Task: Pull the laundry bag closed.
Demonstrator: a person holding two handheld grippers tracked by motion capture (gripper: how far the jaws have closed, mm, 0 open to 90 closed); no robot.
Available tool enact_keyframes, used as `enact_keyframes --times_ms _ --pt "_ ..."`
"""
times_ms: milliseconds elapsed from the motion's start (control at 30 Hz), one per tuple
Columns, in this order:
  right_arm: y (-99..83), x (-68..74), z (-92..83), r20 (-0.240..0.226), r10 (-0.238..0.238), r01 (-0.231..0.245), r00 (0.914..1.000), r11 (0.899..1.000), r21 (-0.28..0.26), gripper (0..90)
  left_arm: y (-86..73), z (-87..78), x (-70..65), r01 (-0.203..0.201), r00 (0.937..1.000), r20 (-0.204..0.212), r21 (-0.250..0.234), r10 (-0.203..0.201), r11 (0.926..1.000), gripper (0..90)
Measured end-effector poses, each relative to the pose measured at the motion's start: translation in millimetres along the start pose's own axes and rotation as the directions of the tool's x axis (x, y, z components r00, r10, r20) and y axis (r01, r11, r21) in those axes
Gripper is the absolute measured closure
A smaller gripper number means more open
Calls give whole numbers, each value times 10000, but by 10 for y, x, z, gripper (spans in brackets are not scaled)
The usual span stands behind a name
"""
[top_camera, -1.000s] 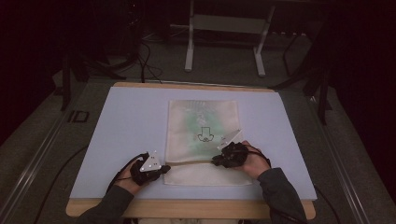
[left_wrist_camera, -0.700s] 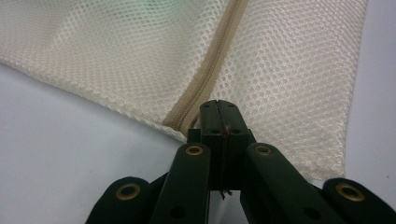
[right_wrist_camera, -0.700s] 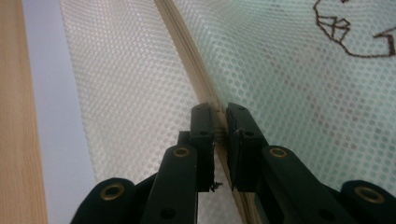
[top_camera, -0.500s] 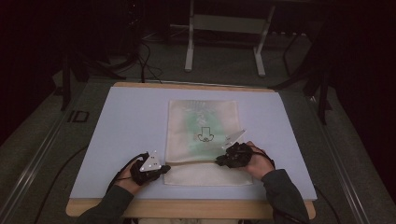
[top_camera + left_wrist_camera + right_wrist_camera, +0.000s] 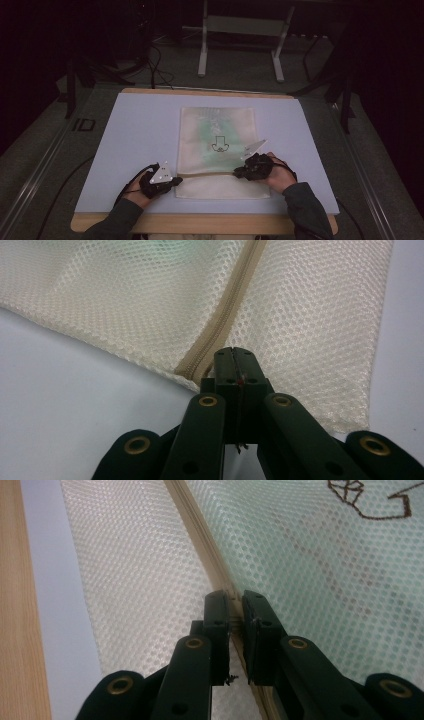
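Note:
A cream mesh bag (image 5: 217, 130) lies flat on the pale mat (image 5: 140, 130), with something green inside and a small black drawing (image 5: 219, 145) on it. A tan zipper (image 5: 207, 174) crosses the bag near its front end. My left gripper (image 5: 177, 180) is at the zipper's left end, its jaws shut on the mesh edge beside the zipper (image 5: 225, 310); the left gripper (image 5: 235, 357) tips meet flat. My right gripper (image 5: 237, 174) sits farther right along the same line. There the right gripper (image 5: 235, 602) pinches the zipper (image 5: 195, 525), whose tape runs straight out between its jaws.
The mat covers a wooden table whose front edge (image 5: 200, 224) lies just behind my forearms. The wood strip (image 5: 15, 605) also runs along the left side of the right gripper view. A metal stand (image 5: 240, 30) and cables lie on the dark floor beyond the table.
My right gripper has crept a little to the right along the zipper line. The left gripper and the bag have stayed where they were.

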State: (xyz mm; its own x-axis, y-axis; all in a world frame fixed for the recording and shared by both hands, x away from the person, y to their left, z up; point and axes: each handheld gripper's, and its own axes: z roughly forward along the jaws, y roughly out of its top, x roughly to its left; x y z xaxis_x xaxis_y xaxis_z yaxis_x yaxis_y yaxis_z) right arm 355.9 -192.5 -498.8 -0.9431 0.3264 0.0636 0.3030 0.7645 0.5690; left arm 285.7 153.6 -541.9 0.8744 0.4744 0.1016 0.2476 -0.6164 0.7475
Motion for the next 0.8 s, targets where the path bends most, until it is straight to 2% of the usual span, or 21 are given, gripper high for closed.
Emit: enact_keyframes --times_ms 800 --pt "-183 -53 -124 182 420 -419 9990 9991 -90 820 0 0 0 4 10000 3 -7 -4 10000 896"
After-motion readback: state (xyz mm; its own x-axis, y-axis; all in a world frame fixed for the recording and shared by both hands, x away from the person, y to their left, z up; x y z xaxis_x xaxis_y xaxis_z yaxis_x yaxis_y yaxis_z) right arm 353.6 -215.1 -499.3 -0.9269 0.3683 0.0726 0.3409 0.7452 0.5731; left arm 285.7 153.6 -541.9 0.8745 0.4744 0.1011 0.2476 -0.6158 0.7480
